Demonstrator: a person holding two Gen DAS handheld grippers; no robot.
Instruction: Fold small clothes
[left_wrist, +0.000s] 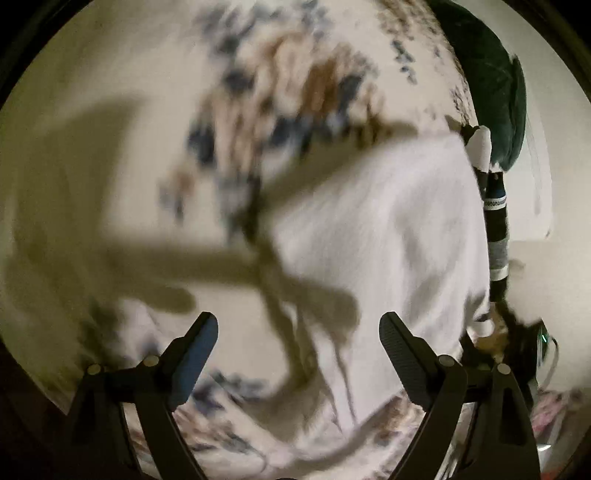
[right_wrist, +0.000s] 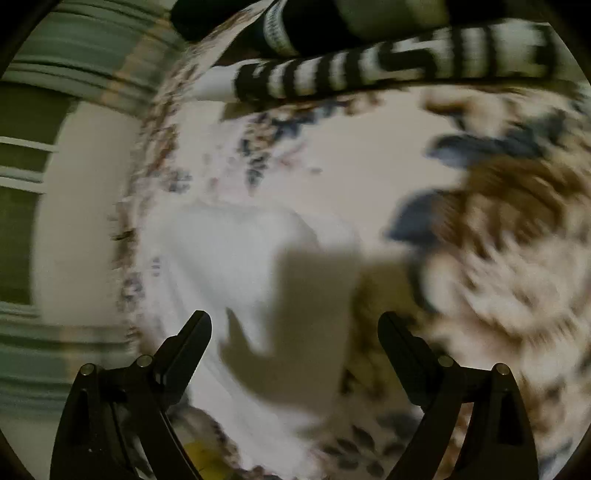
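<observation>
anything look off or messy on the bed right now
Nothing damaged or spilled. The white garment lies rumpled on the floral bedspread, not yet folded, and striped socks lie loose beside it. Heavy blur hides finer detail.

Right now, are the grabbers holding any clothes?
No, nothing is held. The left gripper and right gripper both stand open above the white garment on the flowered bedspread.

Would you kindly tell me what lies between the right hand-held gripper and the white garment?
Nothing: in the right wrist view the open right hand-held gripper hangs over the white garment, only its shadow falling there.
</observation>
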